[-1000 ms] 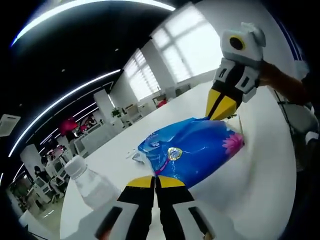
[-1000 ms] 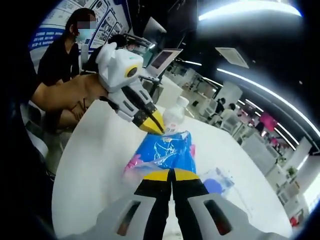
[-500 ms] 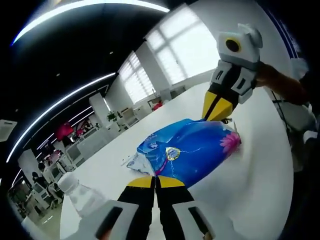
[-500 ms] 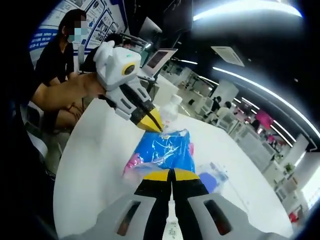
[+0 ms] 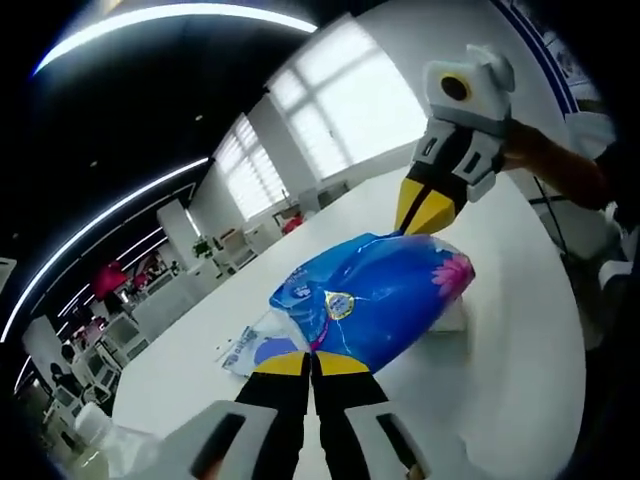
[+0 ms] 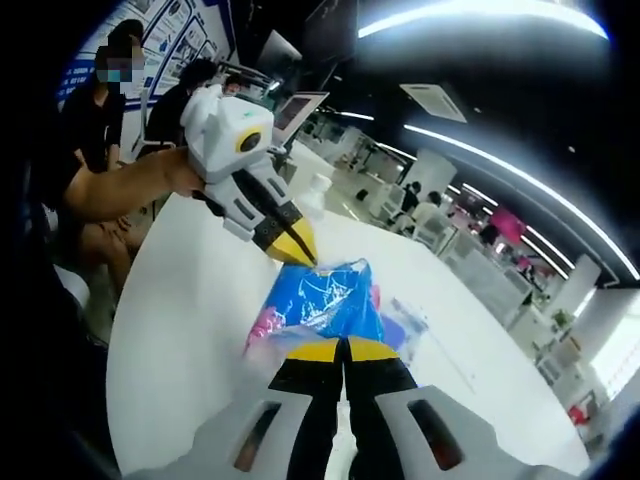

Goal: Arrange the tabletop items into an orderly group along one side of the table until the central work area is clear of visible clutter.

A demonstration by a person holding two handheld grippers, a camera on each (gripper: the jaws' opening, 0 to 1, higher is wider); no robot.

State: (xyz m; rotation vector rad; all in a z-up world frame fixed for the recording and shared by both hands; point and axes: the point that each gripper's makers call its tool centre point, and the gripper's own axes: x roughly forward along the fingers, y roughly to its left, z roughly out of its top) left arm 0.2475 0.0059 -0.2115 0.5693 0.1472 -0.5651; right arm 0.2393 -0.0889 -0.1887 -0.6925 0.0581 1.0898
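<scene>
Broadly, the white table (image 5: 520, 330) runs across the lower half of both views, and on it, at mid-frame, lies the blue plastic-wrapped pack (image 5: 375, 295) with a pink flower print at one end; its long axis runs from lower left to upper right in the left gripper view, straight ahead of the left gripper (image 5: 311, 362) and ending at the right gripper (image 5: 420, 215); each gripper sits at one end of the pack, so neither is the nearer, and any shift toward a table edge looks like a two-ended carry; the left gripper's jaws are pressed together with the pack's near end of wrapping at their tips, and the right gripper's jaws (image 6: 339, 352) likewise stand closed against the opposite end, apparently pinching the film, though the contact itself is partly hidden; in the right gripper view the left gripper (image 6: 296, 248) comes down from upper left onto the pack's (image 6: 325, 303) far end. Only the right gripper view gives the clear plastic bottle (image 6: 312, 197) standing beyond the pack toward the upper middle; a smaller clear-wrapped packet (image 5: 252, 345) lies just beside the pack at lower left of the left gripper view.
</scene>
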